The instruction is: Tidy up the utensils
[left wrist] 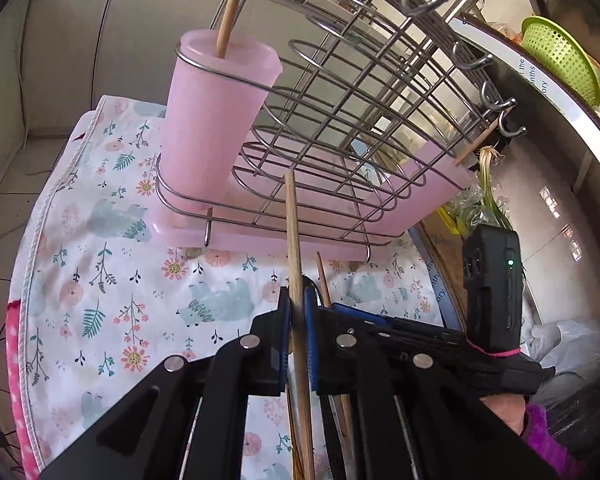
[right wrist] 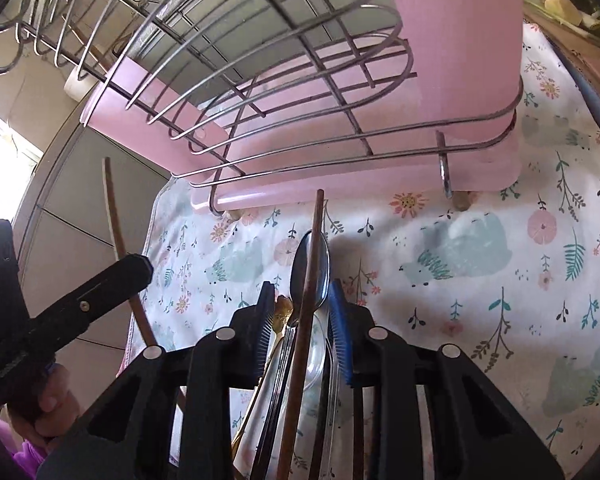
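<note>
Now left tongs (left wrist: 296, 312) clenched on chopstick (left wrist: 294, 240); right tongs (right wrist: 300, 300) apart around brown chopstick (right wrist: 312, 264).

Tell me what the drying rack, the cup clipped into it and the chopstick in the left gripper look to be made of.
Drying rack: bare metal wire, likely stainless steel; it is shiny, with bright glints.
Cup: pink plastic, matte and slightly translucent, smooth moulded walls.
Chopstick: probably light wood or bamboo; tan, dull, unvarnished-looking. The left gripper has its jaws shut on it.

A shiny metal wire rack (left wrist: 340, 128), a matt pink plastic cup (left wrist: 216, 120), a wooden chopstick (left wrist: 296, 264) and printed cloth (left wrist: 112, 280) are shown.
</note>
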The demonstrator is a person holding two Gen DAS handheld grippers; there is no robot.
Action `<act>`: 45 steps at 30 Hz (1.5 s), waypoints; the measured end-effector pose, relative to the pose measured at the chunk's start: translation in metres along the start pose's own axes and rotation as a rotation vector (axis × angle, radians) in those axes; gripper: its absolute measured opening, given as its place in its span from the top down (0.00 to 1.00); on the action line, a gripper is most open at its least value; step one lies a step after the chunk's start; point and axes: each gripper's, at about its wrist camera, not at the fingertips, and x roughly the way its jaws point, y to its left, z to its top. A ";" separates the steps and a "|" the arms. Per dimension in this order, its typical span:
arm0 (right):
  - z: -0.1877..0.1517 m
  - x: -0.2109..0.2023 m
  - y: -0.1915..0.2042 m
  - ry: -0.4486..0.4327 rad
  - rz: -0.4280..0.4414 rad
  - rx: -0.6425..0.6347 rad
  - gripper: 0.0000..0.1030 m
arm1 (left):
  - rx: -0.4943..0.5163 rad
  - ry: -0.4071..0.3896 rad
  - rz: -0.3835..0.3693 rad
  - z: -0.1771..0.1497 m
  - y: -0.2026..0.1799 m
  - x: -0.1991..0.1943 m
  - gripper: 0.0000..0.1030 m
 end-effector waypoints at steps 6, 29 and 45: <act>0.001 0.010 0.000 0.015 -0.009 0.010 0.92 | -0.005 -0.021 -0.010 -0.003 0.002 -0.011 0.94; -0.039 -0.099 0.031 -0.261 0.040 -0.087 0.93 | 0.069 -0.153 0.019 -0.009 -0.032 -0.062 0.94; -0.038 -0.150 0.035 -0.411 0.018 -0.136 0.93 | 0.111 -0.243 0.058 0.003 -0.050 -0.096 0.94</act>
